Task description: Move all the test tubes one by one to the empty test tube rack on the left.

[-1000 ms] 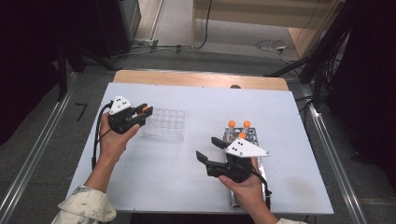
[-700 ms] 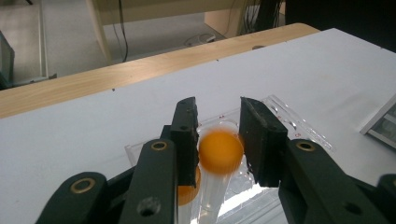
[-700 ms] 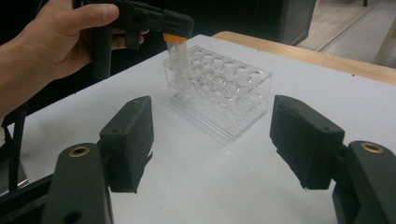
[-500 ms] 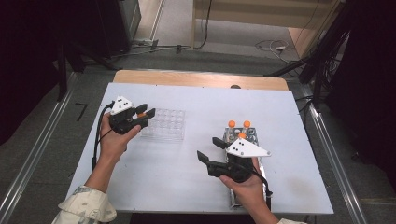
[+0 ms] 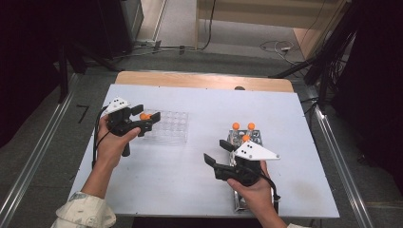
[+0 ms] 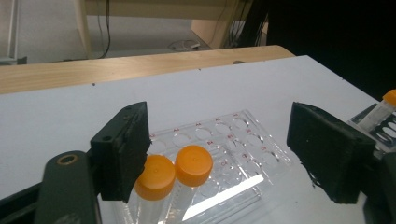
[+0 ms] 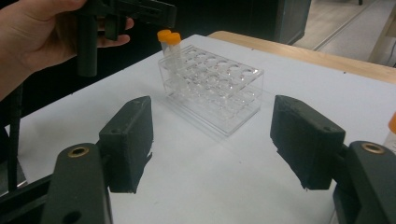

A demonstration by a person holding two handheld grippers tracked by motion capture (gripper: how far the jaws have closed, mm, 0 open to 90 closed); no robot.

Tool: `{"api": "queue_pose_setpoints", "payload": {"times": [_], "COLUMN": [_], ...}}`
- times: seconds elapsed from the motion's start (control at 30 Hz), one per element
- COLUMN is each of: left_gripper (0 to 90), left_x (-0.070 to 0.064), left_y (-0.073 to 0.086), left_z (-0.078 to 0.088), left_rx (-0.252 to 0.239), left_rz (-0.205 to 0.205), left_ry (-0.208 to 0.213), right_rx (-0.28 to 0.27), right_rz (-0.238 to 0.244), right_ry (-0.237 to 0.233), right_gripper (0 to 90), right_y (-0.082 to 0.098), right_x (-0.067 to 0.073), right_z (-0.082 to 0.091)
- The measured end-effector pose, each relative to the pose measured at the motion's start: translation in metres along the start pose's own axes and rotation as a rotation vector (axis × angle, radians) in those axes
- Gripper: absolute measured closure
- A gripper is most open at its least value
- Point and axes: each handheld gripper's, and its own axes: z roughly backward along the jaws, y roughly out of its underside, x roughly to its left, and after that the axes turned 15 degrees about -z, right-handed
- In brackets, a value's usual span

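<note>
Setting: white desk (image 5: 190, 190) on a wooden bench, dark room and cabled floor seen behind.
Left fingers: left gripper (image 5: 148, 116) is seen with its fingers (image 6: 122, 149) spread; they have just been opening, and two orange-capped tubes (image 6: 173, 173) are left standing between them, one cap just beside the near pad, no squeeze visible.
Right fingers: right gripper (image 5: 216, 153) is held with fingers (image 7: 128, 140) wide apart, nothing between them, above bare desk.
Tube place: both are seated upright at a corner of the clear rack (image 5: 171, 128).
Supply: metal rack (image 5: 259, 137) with further orange-capped tubes, by the right hand.
Handling: judged light, stiff, smooth plastic, likely slippery; best taken just under the cap.
Look: clear slim body, round orange screw cap.
</note>
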Motion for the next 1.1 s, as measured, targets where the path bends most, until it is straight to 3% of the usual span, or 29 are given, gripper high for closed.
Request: {"api": "queue_pose_setpoints", "payload": {"times": [0.33,0.77,1.1], "left_gripper": [16.4,15.4,15.4], "left_x": [-0.003,-0.010,-0.013], "left_y": [-0.001,-0.005,-0.007], "left_z": [0.005,0.007,0.007], "left_rx": [-0.008,-0.041,-0.051], "left_rz": [0.017,0.028,0.019], "left_ry": [0.031,0.041,0.045], "right_rx": [-0.017,-0.054,-0.063], "right_rz": [-0.008,-0.019,-0.021], "right_ry": [0.040,0.115,0.183], "right_gripper": [27.8,27.8,27.9], "right_y": [0.000,0.000,0.004], "right_x": [-0.013,-0.033,-0.061], "right_z": [0.013,0.038,0.043]}}
